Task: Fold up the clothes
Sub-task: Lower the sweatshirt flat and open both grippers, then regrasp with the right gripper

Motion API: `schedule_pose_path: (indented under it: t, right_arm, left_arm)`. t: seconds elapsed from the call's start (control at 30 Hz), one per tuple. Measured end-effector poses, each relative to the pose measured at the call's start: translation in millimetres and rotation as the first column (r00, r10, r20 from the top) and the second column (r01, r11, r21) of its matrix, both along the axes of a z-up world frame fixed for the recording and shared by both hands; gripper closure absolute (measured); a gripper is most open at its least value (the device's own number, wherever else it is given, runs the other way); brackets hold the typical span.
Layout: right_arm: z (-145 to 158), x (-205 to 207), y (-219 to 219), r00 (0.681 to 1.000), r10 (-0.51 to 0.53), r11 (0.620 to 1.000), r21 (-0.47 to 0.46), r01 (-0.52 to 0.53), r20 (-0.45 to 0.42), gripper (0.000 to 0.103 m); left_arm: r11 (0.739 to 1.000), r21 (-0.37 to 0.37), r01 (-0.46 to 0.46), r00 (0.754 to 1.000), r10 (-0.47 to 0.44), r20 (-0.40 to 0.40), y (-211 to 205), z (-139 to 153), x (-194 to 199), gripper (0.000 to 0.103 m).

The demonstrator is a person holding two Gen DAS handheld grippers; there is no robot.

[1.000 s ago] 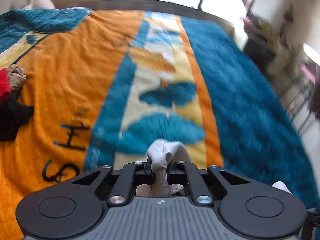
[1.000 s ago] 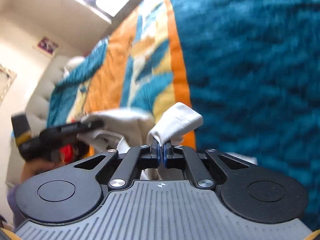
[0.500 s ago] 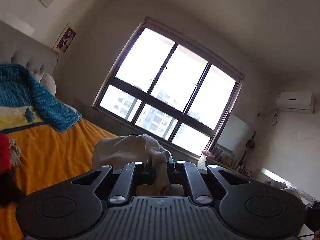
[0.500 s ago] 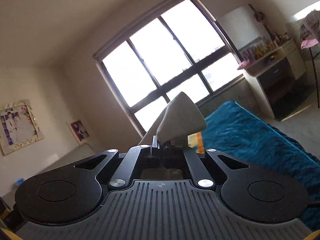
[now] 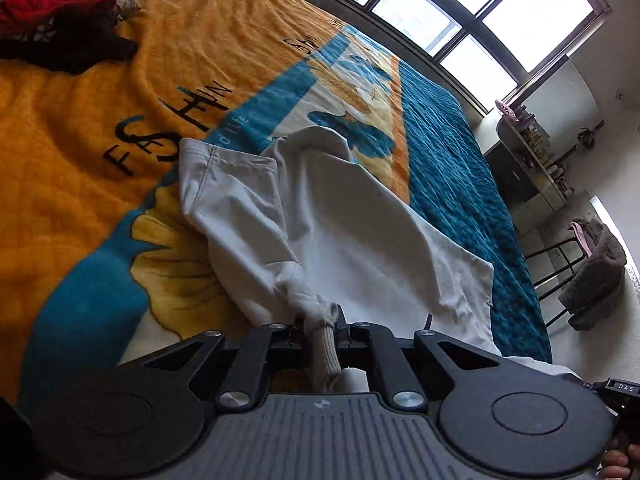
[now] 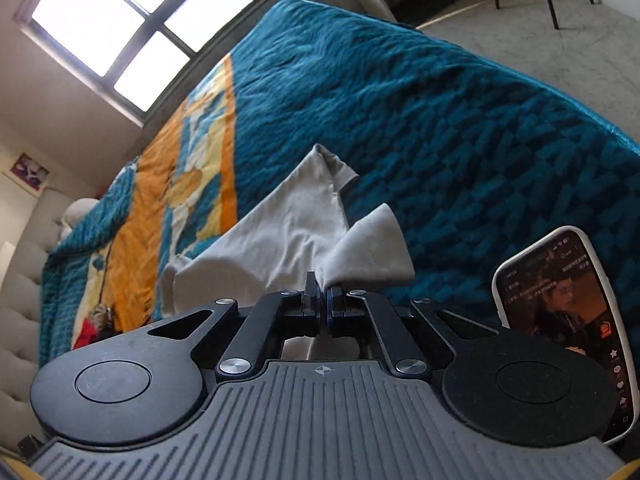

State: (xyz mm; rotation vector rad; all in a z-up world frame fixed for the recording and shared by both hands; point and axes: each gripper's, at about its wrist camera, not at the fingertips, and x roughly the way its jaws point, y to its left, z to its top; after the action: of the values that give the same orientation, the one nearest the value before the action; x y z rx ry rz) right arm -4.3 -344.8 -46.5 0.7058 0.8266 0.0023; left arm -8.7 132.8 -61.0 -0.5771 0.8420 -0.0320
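A pale grey-white shirt lies spread on the bed's orange, blue and cream blanket. My left gripper is shut on a bunched, ribbed edge of the shirt near the camera. In the right wrist view the same shirt stretches away over the blanket, and my right gripper is shut on a folded corner of it. One sleeve lies flat to the left. The cloth under both grippers is hidden.
A heap of red and black clothes sits at the far left of the bed. A phone with a lit screen lies on the teal blanket at the right. A chair draped in grey cloth stands beside the bed.
Both grippers swung up toward the window and came back down over the bed, still clamped on the shirt. The shirt, bunched before, now lies spread out on the blanket.
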Motion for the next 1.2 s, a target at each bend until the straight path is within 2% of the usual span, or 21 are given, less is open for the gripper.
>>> schedule_pose_path:
  t: [0.1,0.17,0.2,0.3,0.37,0.53,0.6,0.67,0.77,0.87,1.0,1.13,1.2]
  right_arm:
    - [-4.1,-1.0,-1.5,0.999,-0.025,1.0,-0.015,0.024,-0.021,0.098]
    - [-9.9,2.6,-2.2,0.996,-0.059,0.997,-0.053,0.056,-0.061,0.065]
    - [-12.8,4.3,-1.6,0.994,-0.074,0.995,-0.075,0.068,-0.08,0.059]
    - [-18.3,-15.0,2.0,0.996,-0.053,0.998,-0.046,0.05,-0.072,0.055]
    - [-21.7,-30.1,5.7,0.998,-0.029,1.0,-0.01,0.029,-0.06,0.048]
    - [-44.3,-68.2,26.6,0.999,0.048,0.991,0.123,-0.045,-0.023,0.049]
    - [-58.9,-78.8,37.9,0.998,0.069,0.985,0.156,-0.069,0.009,0.051]
    - [-74.6,-83.6,46.8,0.997,0.071,0.982,0.173,-0.071,0.003,0.052]
    - [-96.3,-89.6,47.9,0.998,0.023,0.98,0.197,-0.033,0.054,0.055]
    - [-113.9,-89.9,42.5,0.993,-0.029,0.939,0.344,-0.011,0.11,0.051]
    - [-123.7,-85.8,45.4,0.985,-0.02,0.922,0.383,-0.049,0.173,0.05]
    - [-134.2,-80.6,43.2,0.978,-0.019,0.868,0.489,-0.086,0.205,0.05]
    - [-137.2,-78.6,43.3,0.974,-0.02,0.862,0.497,-0.098,0.226,0.052]
  left_arm:
    - [0.998,0.063,0.02,0.998,-0.016,-0.058,-5.1,-8.7,-4.1,0.089]
    - [0.997,0.079,0.025,0.993,-0.015,-0.12,-4.8,-17.6,-7.9,0.081]
    - [0.996,0.078,0.034,0.99,-0.023,-0.138,-3.1,-22.2,-12.3,0.075]
    - [0.996,0.089,0.021,0.992,-0.01,-0.125,5.3,-23.3,-27.9,0.07]
    - [0.995,0.098,0.009,0.995,0.002,-0.104,9.7,-21.3,-35.3,0.07]
    - [0.998,0.069,0.004,1.0,-0.002,-0.025,-0.2,-17.3,-35.1,0.065]
    - [0.996,0.082,0.019,1.0,-0.018,-0.016,-10.6,-17.2,-31.5,0.065]
    - [0.996,0.085,0.041,0.999,-0.04,-0.012,-18.3,-18.1,-28.4,0.065]
    - [0.995,0.082,0.051,0.999,-0.05,-0.008,-23.9,-18.9,-28.3,0.065]
    - [0.994,0.096,0.045,0.999,-0.045,-0.005,-24.7,-19.6,-30.0,0.065]
    - [0.994,0.103,0.026,1.0,-0.025,-0.015,-22.8,-22.5,-29.6,0.065]
    - [0.996,0.089,0.023,0.999,-0.021,-0.027,-21.4,-25.9,-27.8,0.065]
    - [0.996,0.082,0.022,0.999,-0.019,-0.034,-20.9,-27.7,-26.4,0.065]
